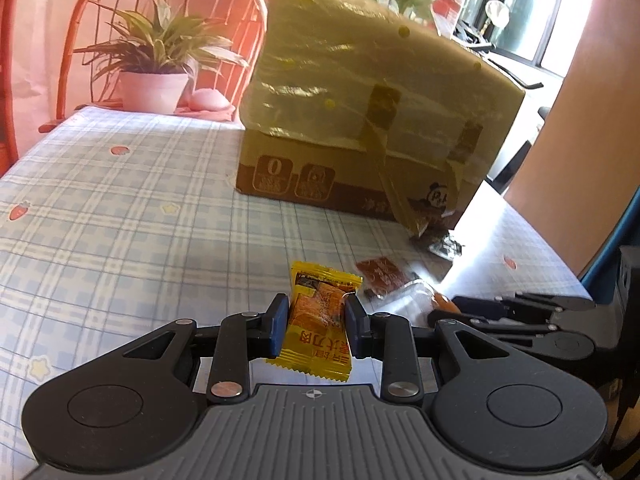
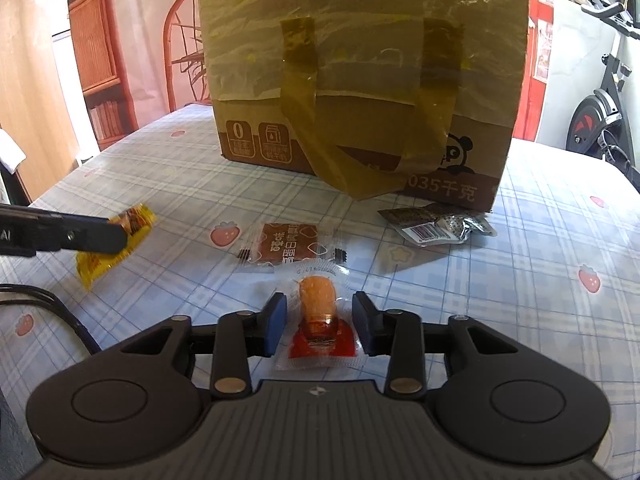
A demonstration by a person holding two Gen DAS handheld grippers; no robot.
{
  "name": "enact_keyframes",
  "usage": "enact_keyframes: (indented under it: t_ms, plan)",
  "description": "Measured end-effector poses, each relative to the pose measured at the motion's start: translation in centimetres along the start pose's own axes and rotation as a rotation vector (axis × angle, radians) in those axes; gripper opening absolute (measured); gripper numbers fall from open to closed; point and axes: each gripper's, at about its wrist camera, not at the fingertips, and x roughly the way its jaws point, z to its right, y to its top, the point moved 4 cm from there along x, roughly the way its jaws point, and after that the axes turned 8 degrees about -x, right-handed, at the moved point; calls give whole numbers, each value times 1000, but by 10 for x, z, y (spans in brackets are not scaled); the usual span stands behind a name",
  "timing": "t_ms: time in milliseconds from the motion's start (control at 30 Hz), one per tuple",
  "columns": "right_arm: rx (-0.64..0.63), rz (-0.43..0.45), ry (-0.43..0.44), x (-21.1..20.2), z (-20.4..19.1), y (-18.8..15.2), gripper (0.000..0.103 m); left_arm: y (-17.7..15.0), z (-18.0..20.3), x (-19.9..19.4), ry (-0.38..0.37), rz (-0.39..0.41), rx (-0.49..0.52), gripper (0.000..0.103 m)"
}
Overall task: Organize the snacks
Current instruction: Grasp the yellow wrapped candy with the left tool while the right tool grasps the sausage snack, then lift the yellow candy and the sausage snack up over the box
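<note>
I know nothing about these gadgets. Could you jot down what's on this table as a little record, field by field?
surface: table with a checked strawberry-print cloth
container: taped cardboard box, standing at the back
left hand-held gripper: shut on a yellow snack packet
right hand-held gripper: a clear packet with an orange snack lies between its pads; no visible contact
loose snacks: brown square packet mid-table; silver packet lying beside the box

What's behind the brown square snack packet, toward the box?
Behind the brown square packet is bare checked tablecloth, then the taped cardboard box. The box's inside and whatever is behind it are hidden.
</note>
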Motion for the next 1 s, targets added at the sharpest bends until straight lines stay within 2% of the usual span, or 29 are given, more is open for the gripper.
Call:
enact_keyframes:
  t_ms: [100,200,267,367,500,600,667,767,900,1000]
  plan:
    - [9,25,-2,-8,2,1,31,6,-1,-3,-3,13,-8,32]
    - [33,58,-5,-20,7,5,31,14,0,-5,-12,29,-11,32]
    - [51,80,-8,-27,12,9,4,21,3,-7,-18,43,-4,32]
    - [71,107,-15,-36,21,20,4,35,9,-12,-34,81,17,32]
    - [72,79,-4,-31,27,26,4,45,16,-14,-46,113,26,32]
    - [86,62,13,-27,27,21,10,42,16,-13,-49,105,20,32]
    - [78,46,4,-23,25,18,28,37,15,-12,-49,89,13,32]
    - [101,21,-10,-17,25,13,45,30,10,-9,-44,65,6,32]
    - [133,-15,14,-4,22,8,49,25,5,-5,-41,43,-6,32]
    - [110,-41,-22,5,18,8,52,25,3,-4,-40,38,-9,32]
